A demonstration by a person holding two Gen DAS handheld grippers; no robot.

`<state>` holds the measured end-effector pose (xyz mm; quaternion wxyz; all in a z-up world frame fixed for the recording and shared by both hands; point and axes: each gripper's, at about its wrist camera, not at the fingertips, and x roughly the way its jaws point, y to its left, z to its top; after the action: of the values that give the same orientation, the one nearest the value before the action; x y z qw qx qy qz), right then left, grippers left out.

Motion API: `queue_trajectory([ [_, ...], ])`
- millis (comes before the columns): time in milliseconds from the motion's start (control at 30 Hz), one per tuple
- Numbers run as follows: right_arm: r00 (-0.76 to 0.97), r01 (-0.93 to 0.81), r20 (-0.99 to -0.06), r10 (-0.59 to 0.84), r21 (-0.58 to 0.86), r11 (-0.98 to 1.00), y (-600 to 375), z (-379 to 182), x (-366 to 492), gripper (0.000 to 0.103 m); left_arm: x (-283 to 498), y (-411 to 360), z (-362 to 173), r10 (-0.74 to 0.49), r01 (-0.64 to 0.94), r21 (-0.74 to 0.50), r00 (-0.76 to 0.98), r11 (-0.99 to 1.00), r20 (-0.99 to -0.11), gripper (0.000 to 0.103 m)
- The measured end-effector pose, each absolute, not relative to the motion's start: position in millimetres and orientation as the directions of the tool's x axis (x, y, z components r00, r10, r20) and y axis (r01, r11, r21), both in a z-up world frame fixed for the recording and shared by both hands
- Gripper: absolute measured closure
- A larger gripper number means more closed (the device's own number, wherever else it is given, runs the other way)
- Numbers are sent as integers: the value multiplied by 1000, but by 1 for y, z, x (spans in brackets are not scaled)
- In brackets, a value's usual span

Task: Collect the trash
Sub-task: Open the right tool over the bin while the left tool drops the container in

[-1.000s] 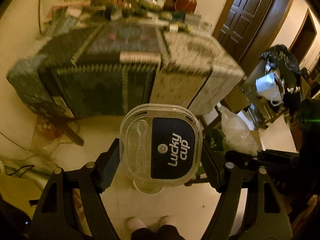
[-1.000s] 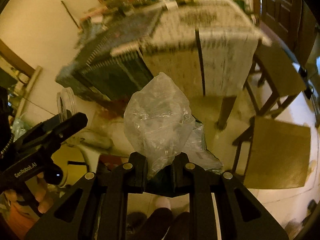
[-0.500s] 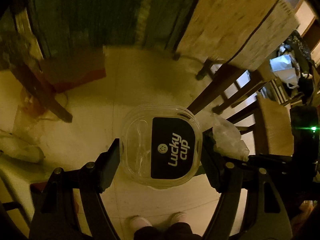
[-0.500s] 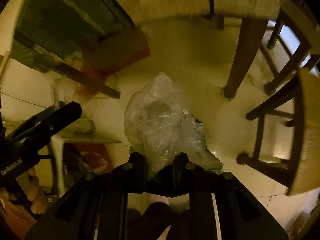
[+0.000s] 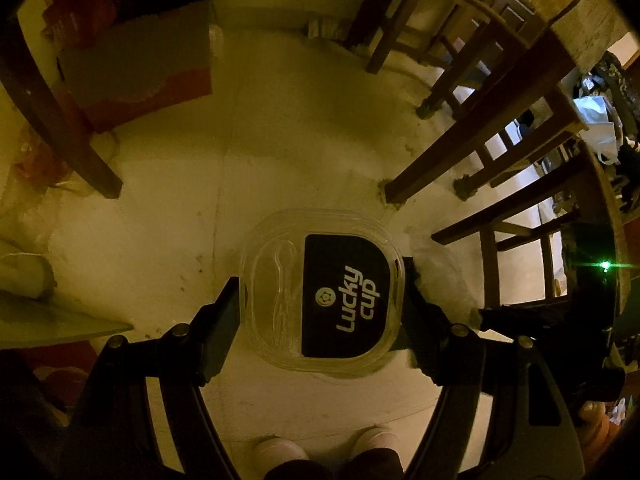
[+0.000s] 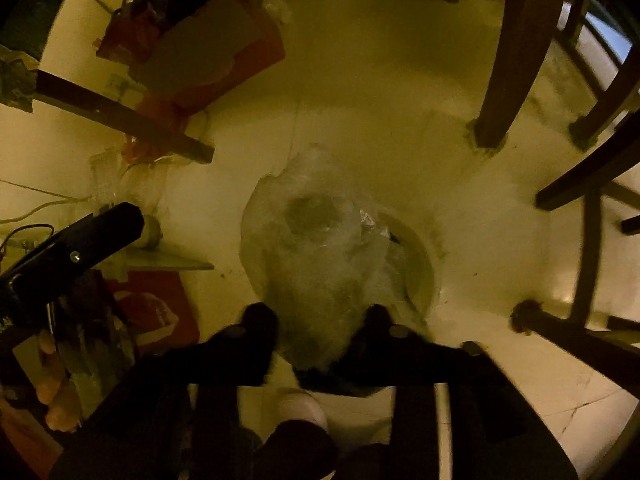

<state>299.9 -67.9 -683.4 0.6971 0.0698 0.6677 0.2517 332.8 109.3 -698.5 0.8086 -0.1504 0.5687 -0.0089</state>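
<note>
My left gripper point(image 5: 322, 300) is shut on a clear plastic cup point(image 5: 320, 292) with a black "Lucky cup" lid label, held over the pale floor. My right gripper point(image 6: 320, 320) is shut on a crumpled clear plastic bag point(image 6: 316, 248), which bulges up between the fingers and hides what lies straight below. The rim of a pale round container point(image 6: 420, 256) shows just behind and right of the bag. The left gripper's body point(image 6: 72, 248) shows at the left of the right wrist view.
Dark wooden chair legs point(image 5: 460, 152) and table legs point(image 6: 508, 60) stand to the right. Another dark leg point(image 5: 60, 132) and red-and-grey boxes point(image 5: 132, 68) lie at the left. The person's feet point(image 5: 328, 452) are below. The floor is pale tile.
Both grippers have tilted down from facing the cloth-covered table to facing the floor beneath it, still holding the cup and the bag. The right view is now blurred.
</note>
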Motion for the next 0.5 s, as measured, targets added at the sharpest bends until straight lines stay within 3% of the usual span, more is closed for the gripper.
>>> queue_trajectory([
  [33, -22, -254, -891, 453, 443, 860, -69, -685, 300, 50, 334, 107, -701, -188, -157, -255, 348, 954, -918, 28],
  [500, 45, -221, -932, 360, 342, 913, -102, -662, 288, 50, 340, 79, -725, -294, -94, -326, 249, 941, -923, 26],
])
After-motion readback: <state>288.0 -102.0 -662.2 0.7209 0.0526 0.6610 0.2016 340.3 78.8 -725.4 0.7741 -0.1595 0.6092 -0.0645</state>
